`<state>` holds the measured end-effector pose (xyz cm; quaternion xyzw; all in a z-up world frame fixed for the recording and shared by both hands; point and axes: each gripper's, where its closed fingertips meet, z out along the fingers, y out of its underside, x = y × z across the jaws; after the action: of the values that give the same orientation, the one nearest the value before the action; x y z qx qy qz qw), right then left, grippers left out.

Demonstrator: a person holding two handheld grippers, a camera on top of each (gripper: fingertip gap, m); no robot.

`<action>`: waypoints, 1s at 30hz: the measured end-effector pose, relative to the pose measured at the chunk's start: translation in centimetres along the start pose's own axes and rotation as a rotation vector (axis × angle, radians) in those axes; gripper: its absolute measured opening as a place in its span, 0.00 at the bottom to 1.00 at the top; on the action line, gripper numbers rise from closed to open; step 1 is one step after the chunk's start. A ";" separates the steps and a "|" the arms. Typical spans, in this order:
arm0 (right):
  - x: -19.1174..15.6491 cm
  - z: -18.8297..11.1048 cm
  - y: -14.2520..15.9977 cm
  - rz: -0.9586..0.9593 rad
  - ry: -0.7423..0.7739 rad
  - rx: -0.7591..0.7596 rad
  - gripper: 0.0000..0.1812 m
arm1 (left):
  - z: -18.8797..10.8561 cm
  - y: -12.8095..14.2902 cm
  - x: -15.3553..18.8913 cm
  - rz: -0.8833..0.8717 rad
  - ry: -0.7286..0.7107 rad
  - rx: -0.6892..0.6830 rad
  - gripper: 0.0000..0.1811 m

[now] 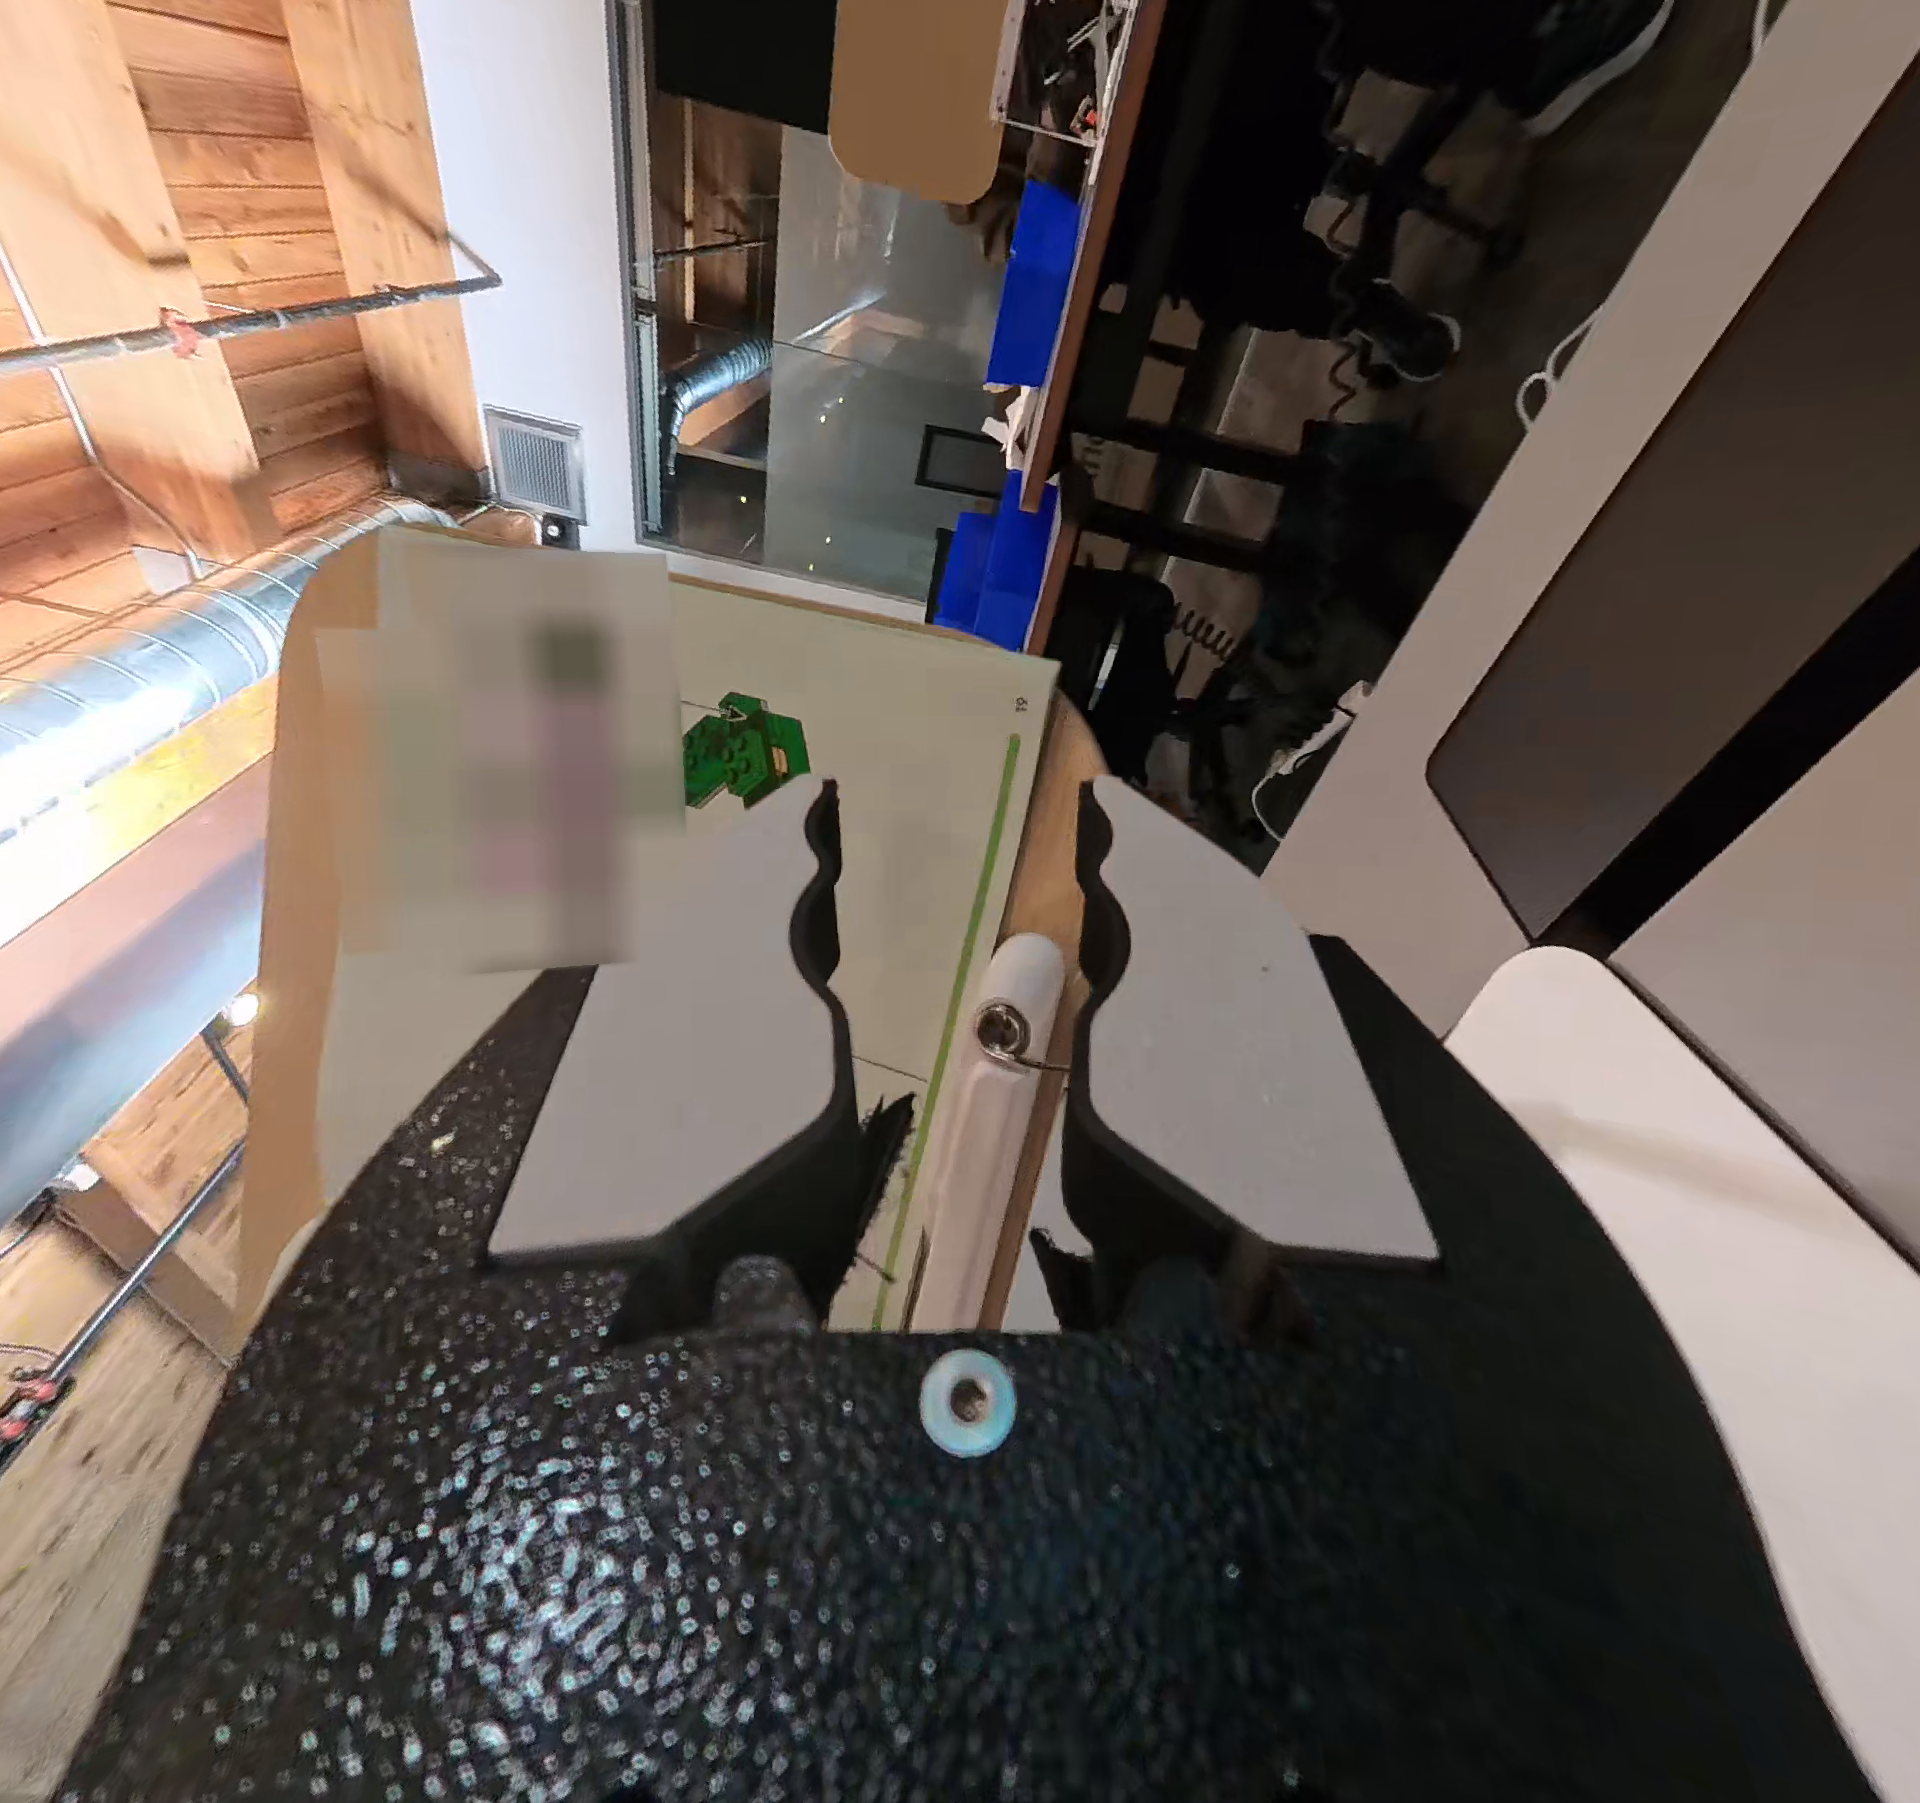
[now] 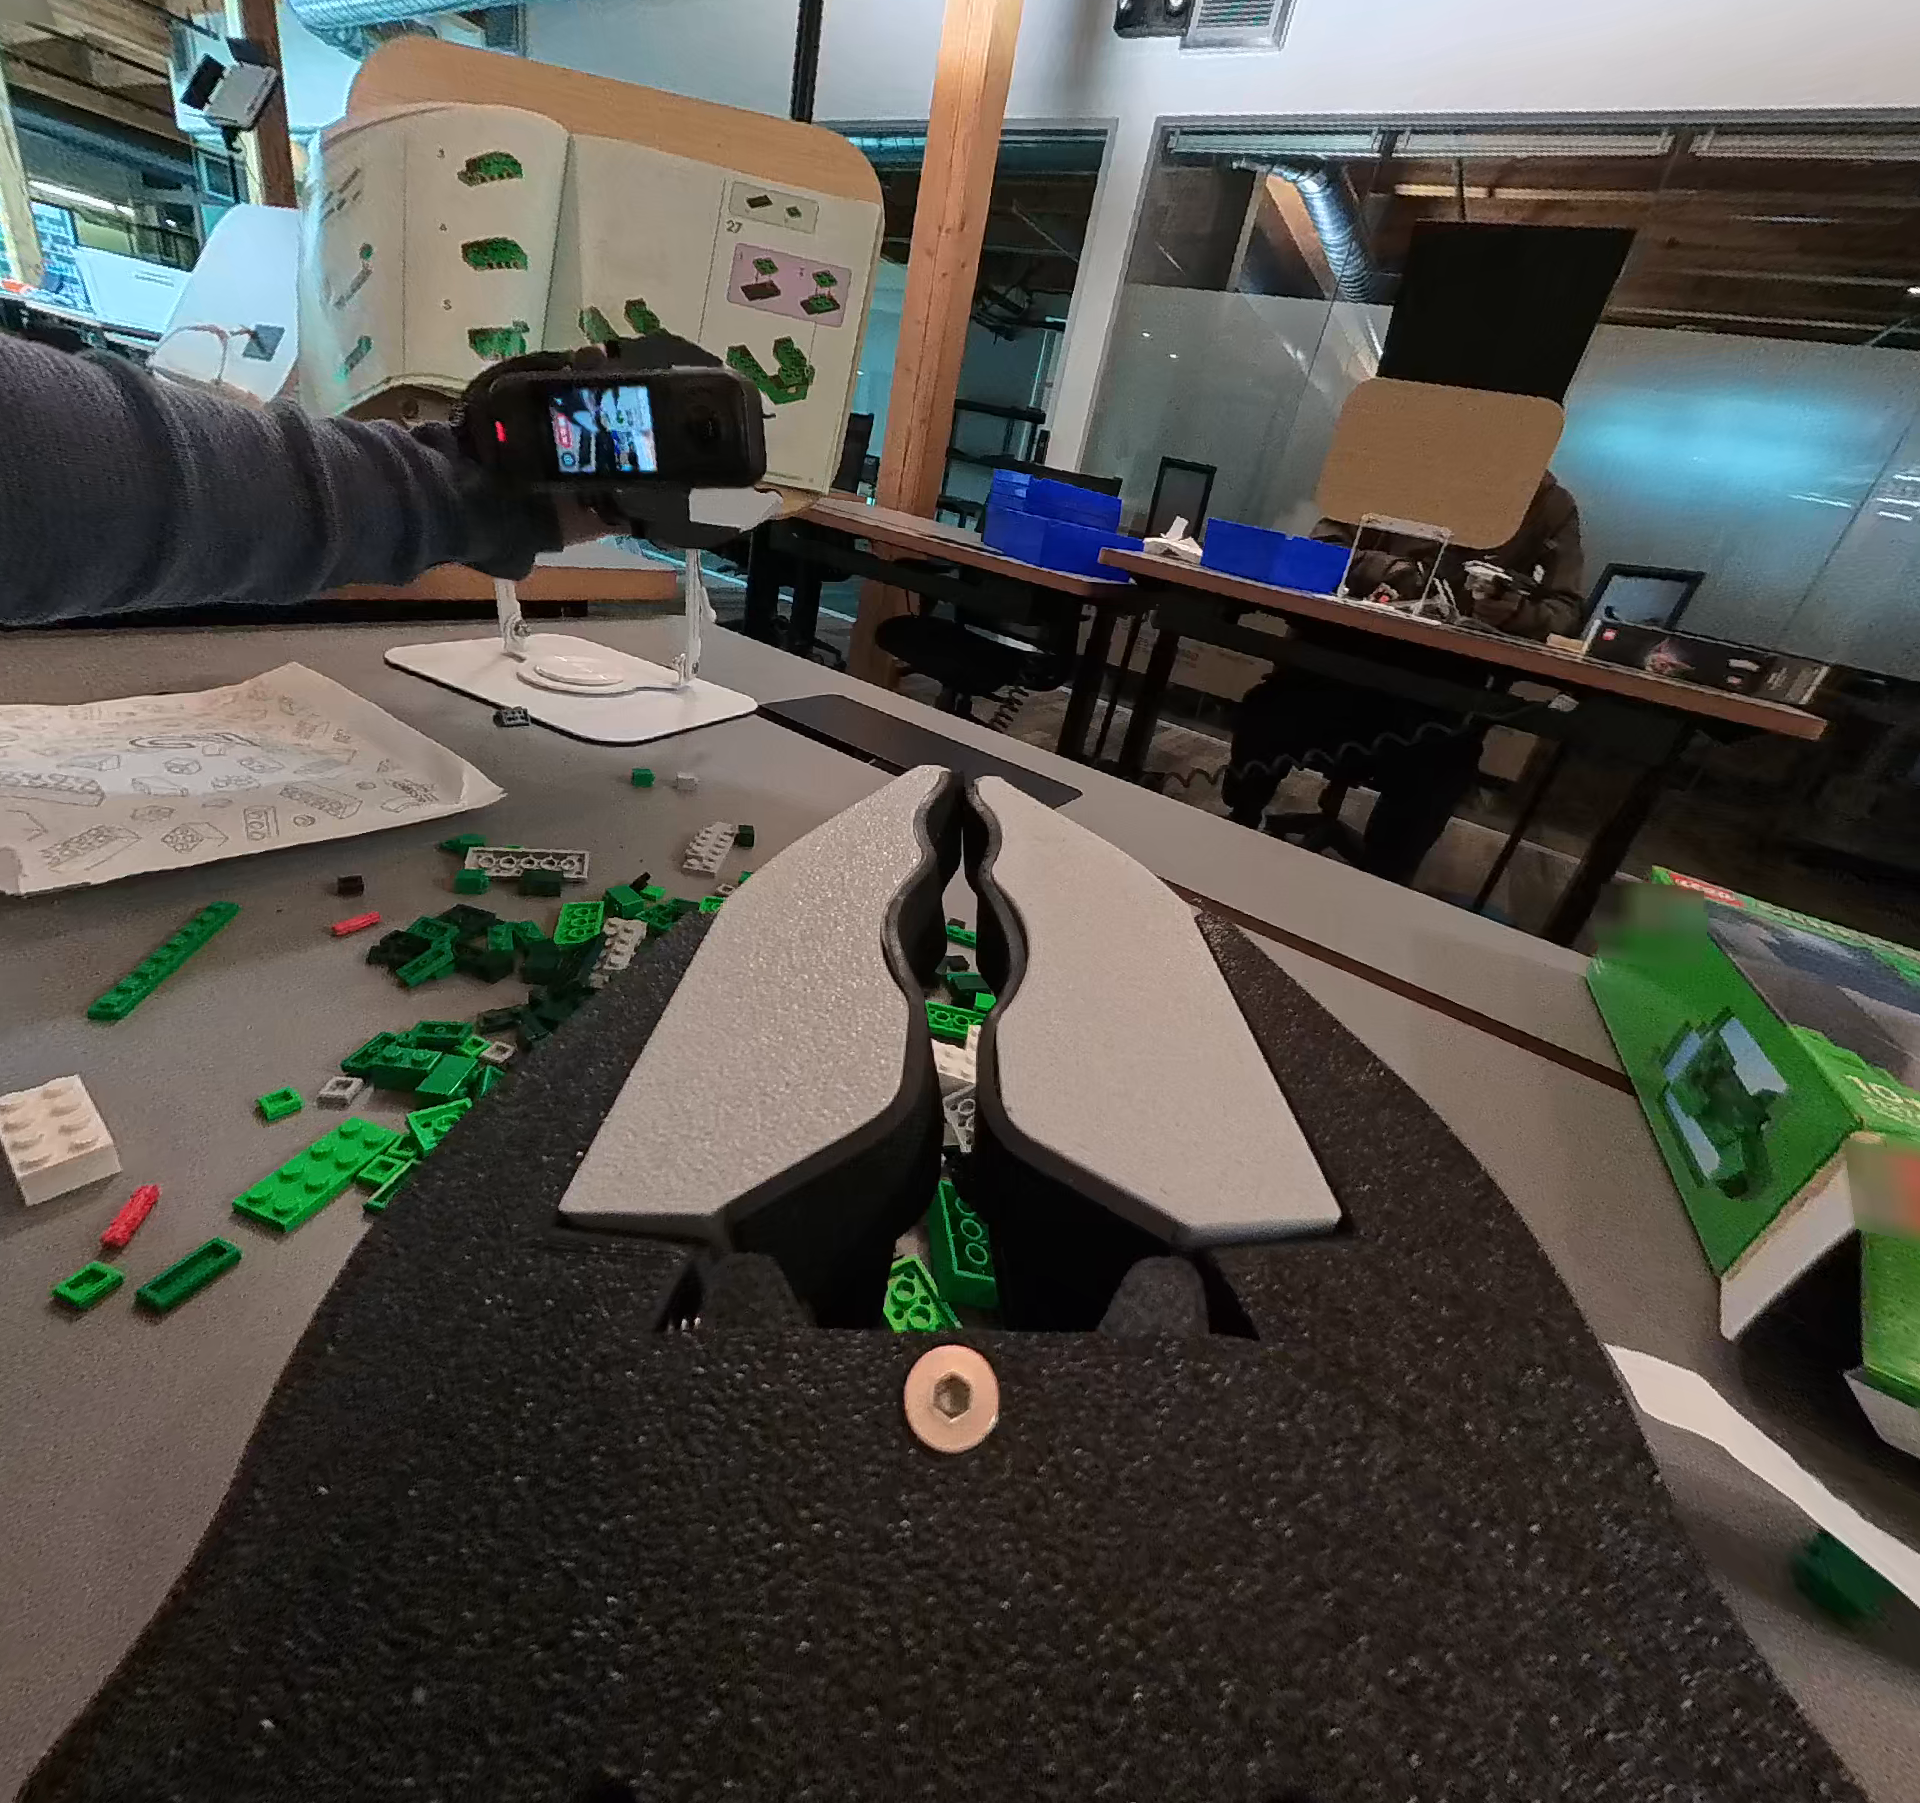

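Grey left tongs gape empty at the booklet edge; right tongs, nearly closed, empty above bricks.

We take white stand base on grey table as landmark. Open instruction booklet propped above base on wooden backboard. Left gripper raised before booklet, above base. Printed paper sheet lies left of base. Heap of small green bricks lies nearer us than base; right gripper hangs over heap. White square brick far left of heap. Green cardboard box well right of base. Blue bins on wooden desk behind base, to right.
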<state>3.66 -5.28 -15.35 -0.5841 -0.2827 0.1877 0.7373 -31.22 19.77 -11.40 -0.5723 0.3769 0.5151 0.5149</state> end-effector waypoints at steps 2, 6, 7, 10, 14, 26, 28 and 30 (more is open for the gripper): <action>0.0 0.0 0.0 0.003 -0.001 -0.002 0.00 | 0.5 0.2 -0.2 0.005 0.010 -0.003 0.24; 0.0 0.0 0.1 0.005 -0.003 -0.005 0.00 | 1.3 0.2 -0.2 0.046 0.032 0.003 0.23; 0.0 0.0 0.1 0.007 -0.004 -0.005 0.00 | 1.5 0.2 -0.2 0.054 0.038 -0.005 0.24; -0.1 0.0 0.1 0.011 -0.008 -0.005 0.00 | 2.1 0.1 0.2 0.082 0.065 -0.020 0.22; -0.1 0.0 0.1 0.010 -0.008 -0.006 0.00 | 2.4 0.0 0.4 0.137 0.063 -0.023 0.17; -0.2 0.0 0.0 0.021 -0.013 -0.001 0.00 | 2.2 0.1 0.4 0.053 0.110 -0.030 0.00; -0.1 0.0 0.1 0.022 -0.014 -0.001 0.00 | 2.0 0.0 0.3 0.039 0.110 -0.025 0.00; -0.1 0.0 0.1 0.024 -0.014 -0.001 0.00 | 1.7 -0.1 0.0 0.002 0.098 -0.005 0.00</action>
<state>3.54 -5.33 -15.43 -0.5866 -0.2809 0.2005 0.7327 -31.43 21.43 -11.31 -0.5978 0.4009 0.4877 0.4939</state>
